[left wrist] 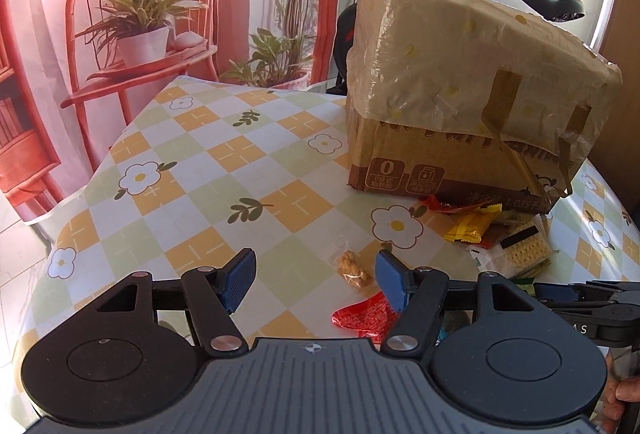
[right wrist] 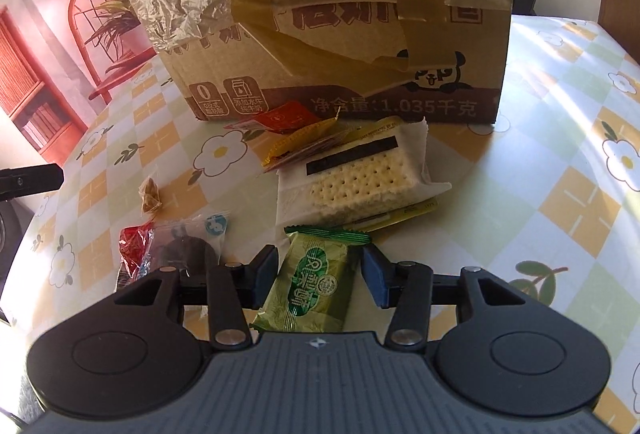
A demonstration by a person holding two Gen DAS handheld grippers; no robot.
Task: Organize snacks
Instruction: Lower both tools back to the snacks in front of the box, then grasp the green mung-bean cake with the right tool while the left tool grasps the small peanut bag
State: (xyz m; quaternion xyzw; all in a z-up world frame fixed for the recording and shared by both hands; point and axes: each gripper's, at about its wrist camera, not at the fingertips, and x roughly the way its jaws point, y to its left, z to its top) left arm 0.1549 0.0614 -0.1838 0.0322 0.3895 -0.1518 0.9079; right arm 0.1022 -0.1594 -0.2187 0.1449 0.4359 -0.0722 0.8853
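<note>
The bench (left wrist: pixel 192 169), covered by a checked flower cloth, fills the middle of both views, and a taped cardboard box (left wrist: pixel 460 93) stands at the upper right of the left view and across the top of the right view. It is judged to be the container into which the snacks are to be sorted, which would explain why they lie heaped against its lower edge. In that heap a cracker pack (right wrist: pixel 356 177) lies uppermost, over a yellow packet (right wrist: pixel 300 145) and a red packet (right wrist: pixel 286 117). Lower in the right view, a green cake (right wrist: pixel 316 282) is framed by the right gripper (right wrist: pixel 320 274), whose jaws are spread to either side of it with gaps showing, so it is not yet pinched; the next pick is probably being lined up here. At lower left of that view a clear bag (right wrist: pixel 192 246) and a red wrapper (right wrist: pixel 134 246) lie side by side. The left gripper (left wrist: pixel 316 278) is held low with jaws spread and empty, a small twisted snack (left wrist: pixel 354 268) lying just beyond them. The heap stands close by the green cake, so a neighbour could be nudged.
</note>
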